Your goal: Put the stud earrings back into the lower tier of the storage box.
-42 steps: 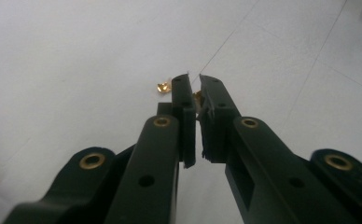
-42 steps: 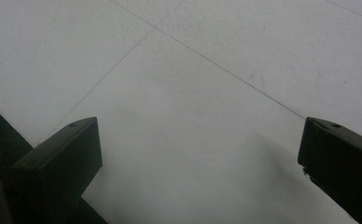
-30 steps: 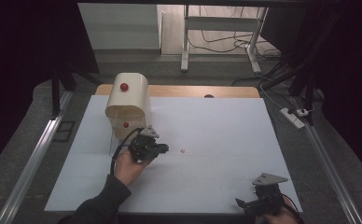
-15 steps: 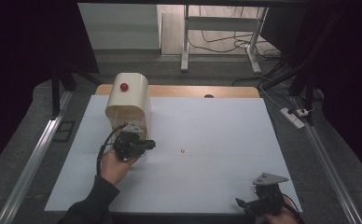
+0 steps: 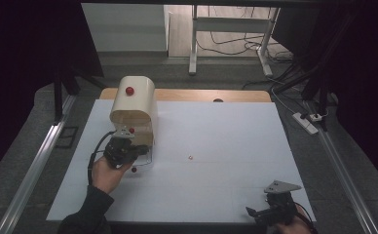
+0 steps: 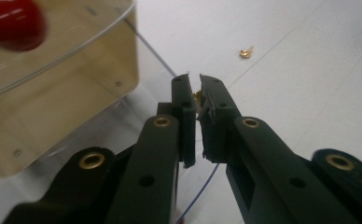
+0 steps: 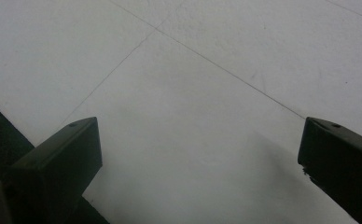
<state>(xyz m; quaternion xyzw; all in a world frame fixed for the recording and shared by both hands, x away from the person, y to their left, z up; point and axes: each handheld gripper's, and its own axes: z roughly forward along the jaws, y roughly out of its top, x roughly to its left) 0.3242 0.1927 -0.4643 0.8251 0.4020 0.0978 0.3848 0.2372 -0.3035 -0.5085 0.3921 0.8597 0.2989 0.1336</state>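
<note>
Pinching a small brass piece, left gripper.

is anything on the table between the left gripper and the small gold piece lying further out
Nothing visible. From the left gripper, bare white table runs to the gold piece; the box stands off to one side, out of that line.

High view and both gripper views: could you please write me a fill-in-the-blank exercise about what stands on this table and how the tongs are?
1. The left tongs, beside the cream box, are nearly ____.
2. The right tongs are wide ____ above the white table.
3. The knob on top of the cream box is ____.
4. In the high view, the small gold piece lies to the ____ of the cream box.

Missing words: shut; open; red; right
</note>
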